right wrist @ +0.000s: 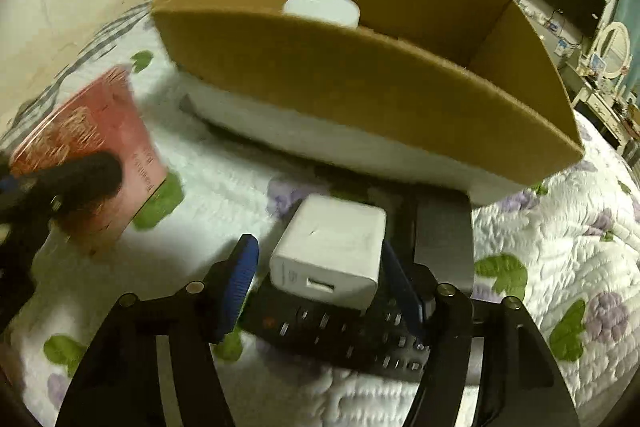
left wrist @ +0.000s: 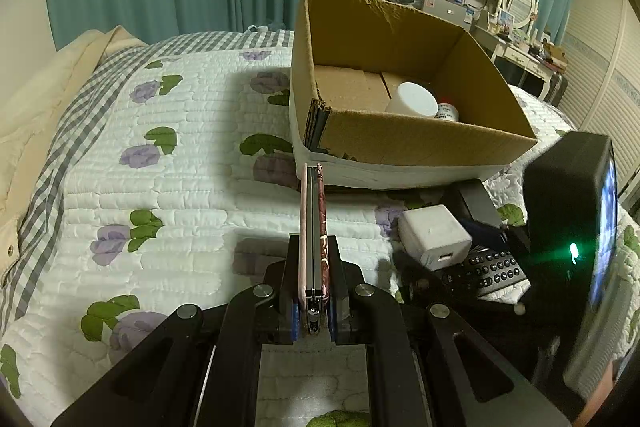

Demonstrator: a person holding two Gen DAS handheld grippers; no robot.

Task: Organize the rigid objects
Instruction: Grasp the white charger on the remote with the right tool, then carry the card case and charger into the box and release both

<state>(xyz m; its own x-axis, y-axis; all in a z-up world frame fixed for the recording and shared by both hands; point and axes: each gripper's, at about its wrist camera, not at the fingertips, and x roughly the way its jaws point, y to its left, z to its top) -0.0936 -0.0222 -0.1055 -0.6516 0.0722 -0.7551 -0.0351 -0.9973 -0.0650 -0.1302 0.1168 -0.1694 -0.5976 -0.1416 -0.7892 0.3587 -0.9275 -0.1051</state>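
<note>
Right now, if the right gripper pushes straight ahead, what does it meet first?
The white charger, already between the right gripper's open fingers, lying on the remote. Beyond it, probably the cardboard box; depth unclear.

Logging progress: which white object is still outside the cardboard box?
The white square charger block, resting on the black remote between the right gripper's open fingers; the white round container is boxed.

Charger (right wrist: 330, 255) hides part of the remote (right wrist: 352, 335); the jar (right wrist: 322, 9) inside the box (right wrist: 360, 79) shows only its top; book (right wrist: 100, 147) lettering blurs.
</note>
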